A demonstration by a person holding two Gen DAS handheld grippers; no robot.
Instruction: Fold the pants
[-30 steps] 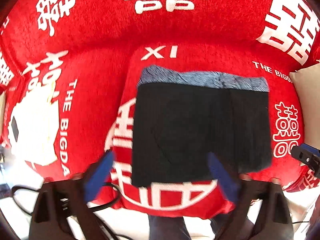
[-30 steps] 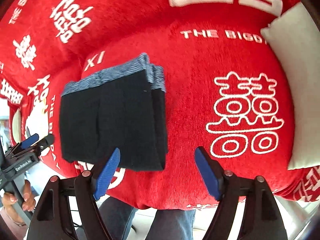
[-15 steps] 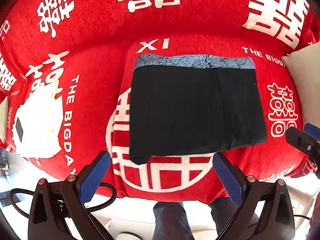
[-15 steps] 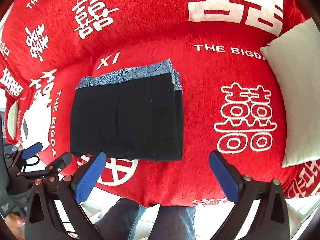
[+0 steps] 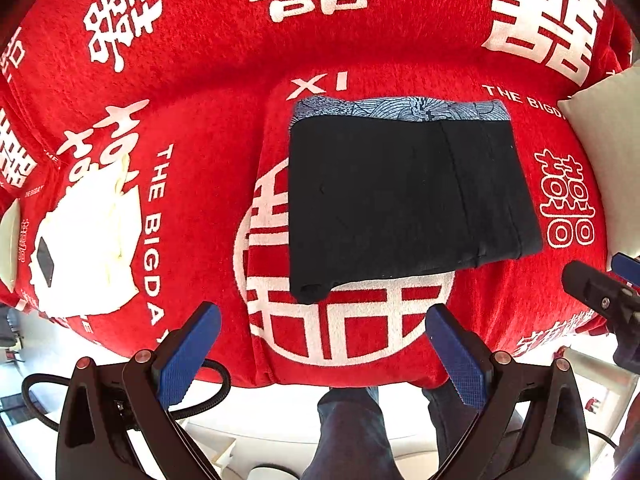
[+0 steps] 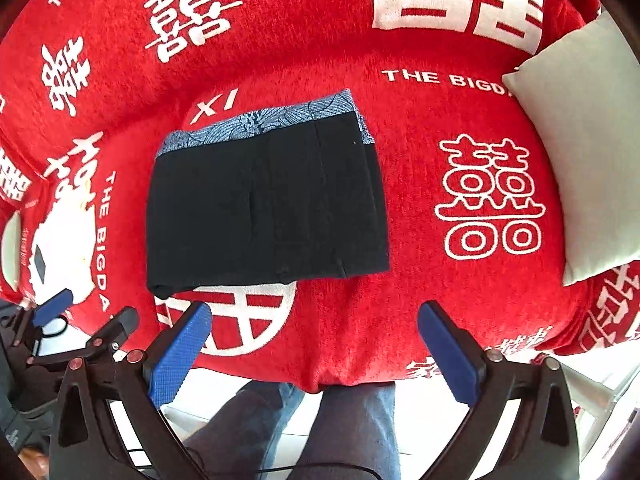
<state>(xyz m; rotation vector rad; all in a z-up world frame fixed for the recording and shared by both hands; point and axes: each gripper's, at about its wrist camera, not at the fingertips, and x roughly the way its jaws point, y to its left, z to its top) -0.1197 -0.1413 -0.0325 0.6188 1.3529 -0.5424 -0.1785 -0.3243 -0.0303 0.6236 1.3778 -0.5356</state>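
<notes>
The black pants (image 5: 404, 200) lie folded into a flat rectangle on the red cover, with a blue patterned waistband (image 5: 400, 108) along the far edge. They also show in the right wrist view (image 6: 264, 208). My left gripper (image 5: 320, 340) is open and empty, held back over the sofa's front edge, below the pants. My right gripper (image 6: 312, 340) is open and empty, also back from the pants and right of the left gripper (image 6: 84, 316). The right gripper's tip shows at the right edge of the left wrist view (image 5: 600, 288).
The red sofa cover (image 5: 200, 100) with white characters fills both views. A white cushion (image 6: 588, 168) leans at the right. A white printed patch (image 5: 88, 248) is at the left. The person's legs (image 6: 320, 432) and the pale floor are below the sofa edge.
Both grippers have pulled back and up from the pants, which now sit farther from the fingertips. The pants lie still in the same folded shape.
</notes>
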